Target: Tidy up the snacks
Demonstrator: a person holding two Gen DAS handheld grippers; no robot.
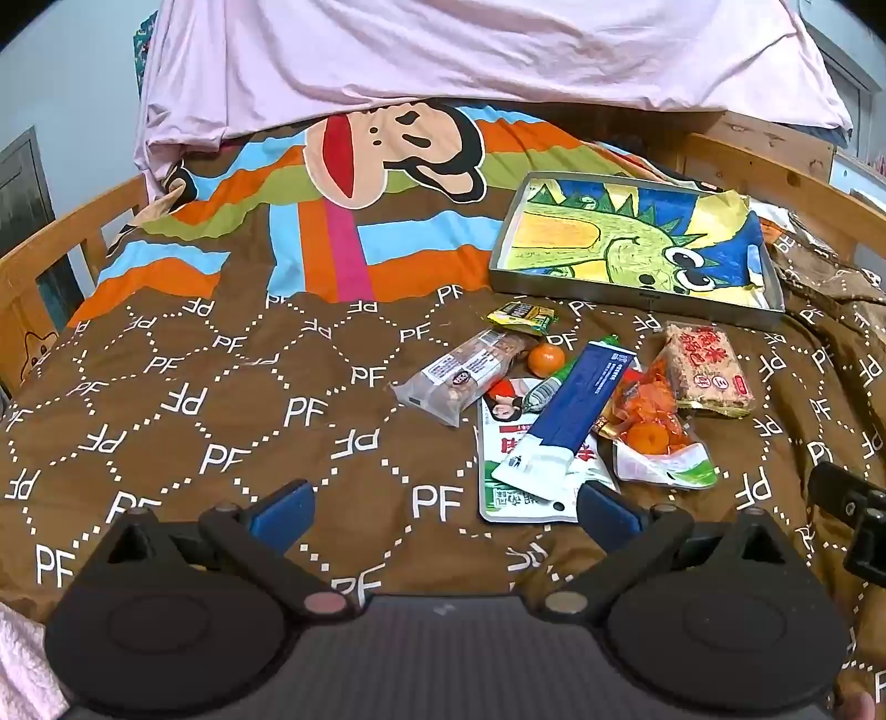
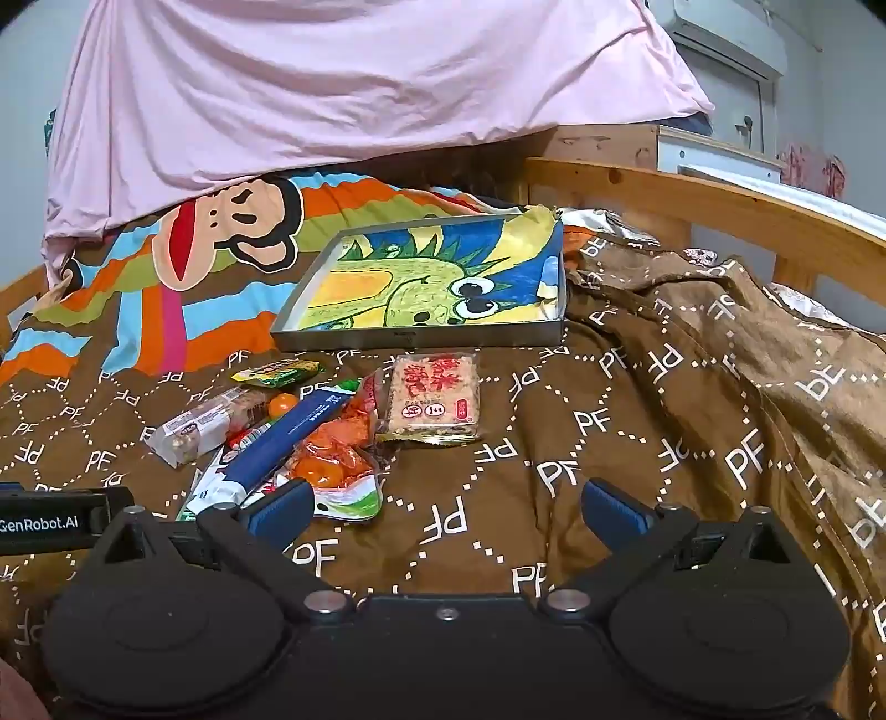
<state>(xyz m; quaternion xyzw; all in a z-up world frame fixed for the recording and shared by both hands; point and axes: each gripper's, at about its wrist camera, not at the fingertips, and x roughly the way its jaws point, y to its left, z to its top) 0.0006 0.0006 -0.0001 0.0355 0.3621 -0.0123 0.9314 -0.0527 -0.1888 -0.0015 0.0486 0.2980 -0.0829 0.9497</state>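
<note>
A pile of snacks lies on the brown bedspread: a clear nut bar (image 1: 455, 375) (image 2: 207, 423), a blue-and-white long packet (image 1: 570, 410) (image 2: 288, 437), an orange candy bag (image 1: 653, 421) (image 2: 332, 459), a rice cracker block (image 1: 709, 368) (image 2: 433, 400), a small green-yellow packet (image 1: 520, 317) (image 2: 279, 371), a small orange (image 1: 545, 359) and a flat white-green packet (image 1: 518, 471). A grey metal tray (image 1: 637, 293) (image 2: 421, 338) with a dinosaur drawing lies behind them. My left gripper (image 1: 443, 507) is open and empty, near the pile's front left. My right gripper (image 2: 446, 507) is open and empty, right of the pile.
Wooden bed rails (image 1: 61, 232) (image 2: 720, 205) edge the bed on both sides. A pink sheet (image 1: 470, 50) hangs at the back. The bedspread bunches into folds at the right (image 2: 747, 354). The other gripper's body shows at the left edge of the right wrist view (image 2: 50, 523).
</note>
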